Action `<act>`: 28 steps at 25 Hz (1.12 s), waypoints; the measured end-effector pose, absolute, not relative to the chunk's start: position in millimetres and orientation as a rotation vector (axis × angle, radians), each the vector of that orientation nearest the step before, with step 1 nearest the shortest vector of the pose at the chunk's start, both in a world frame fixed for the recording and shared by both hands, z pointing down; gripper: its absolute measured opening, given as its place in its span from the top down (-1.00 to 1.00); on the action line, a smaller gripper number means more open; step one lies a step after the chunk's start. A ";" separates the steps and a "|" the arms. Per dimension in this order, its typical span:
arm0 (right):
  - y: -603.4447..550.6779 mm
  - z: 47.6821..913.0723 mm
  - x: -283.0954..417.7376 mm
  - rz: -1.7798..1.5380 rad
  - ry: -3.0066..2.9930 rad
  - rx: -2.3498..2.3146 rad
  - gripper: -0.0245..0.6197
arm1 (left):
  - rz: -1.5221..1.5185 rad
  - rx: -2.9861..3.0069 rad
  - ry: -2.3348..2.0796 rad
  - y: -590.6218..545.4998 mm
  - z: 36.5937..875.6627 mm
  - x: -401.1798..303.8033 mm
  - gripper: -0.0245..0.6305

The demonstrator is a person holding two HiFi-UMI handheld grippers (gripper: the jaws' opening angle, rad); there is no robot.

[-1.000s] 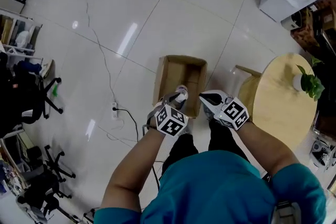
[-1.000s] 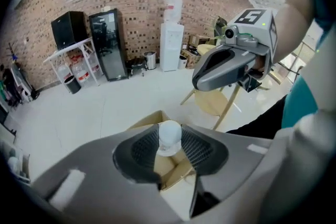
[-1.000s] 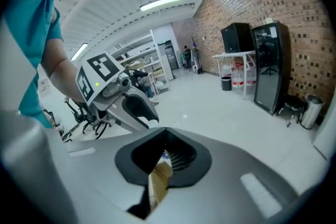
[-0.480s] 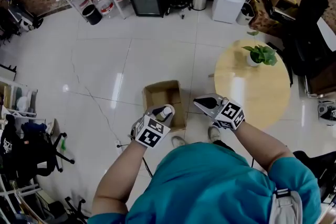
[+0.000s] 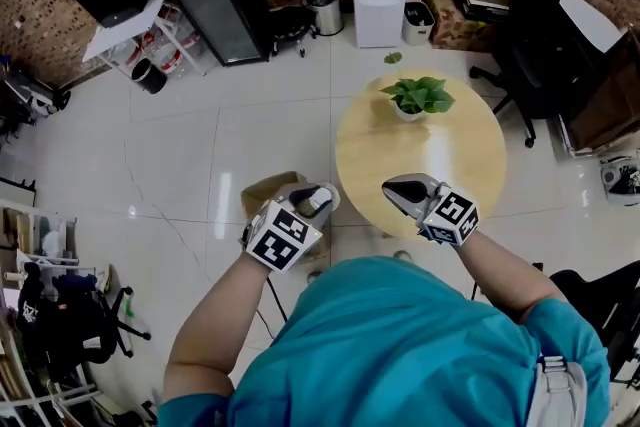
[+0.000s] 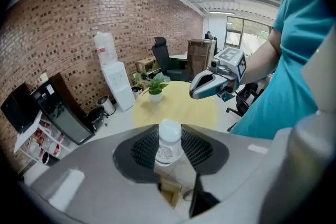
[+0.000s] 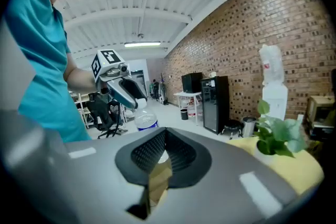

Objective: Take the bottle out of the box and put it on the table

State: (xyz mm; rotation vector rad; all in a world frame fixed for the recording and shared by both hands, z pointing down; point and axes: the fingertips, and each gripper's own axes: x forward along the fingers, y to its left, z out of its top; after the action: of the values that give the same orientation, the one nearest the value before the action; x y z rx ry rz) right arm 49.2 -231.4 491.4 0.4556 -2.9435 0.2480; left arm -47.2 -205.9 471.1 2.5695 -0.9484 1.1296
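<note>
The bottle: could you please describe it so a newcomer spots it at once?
Find the round table; the left gripper hangs beside its near edge, above a cardboard box. The bottle in its grip is the only clear, white-capped thing there.

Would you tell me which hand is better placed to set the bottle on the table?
Left: the left claw grips the bottle near the edge of the table. The right claw is shut and empty above the table.
</note>
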 end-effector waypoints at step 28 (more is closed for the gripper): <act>-268.3 517.5 380.7 0.476 -2.890 0.867 0.92 | 1.317 2.488 -0.742 -340.9 567.2 261.9 0.52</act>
State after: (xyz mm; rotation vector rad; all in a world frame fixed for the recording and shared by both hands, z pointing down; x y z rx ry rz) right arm 380.7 -268.3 517.5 0.8672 -2.8898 0.4757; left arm 261.9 -340.9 567.2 2.4878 -0.7424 1.3169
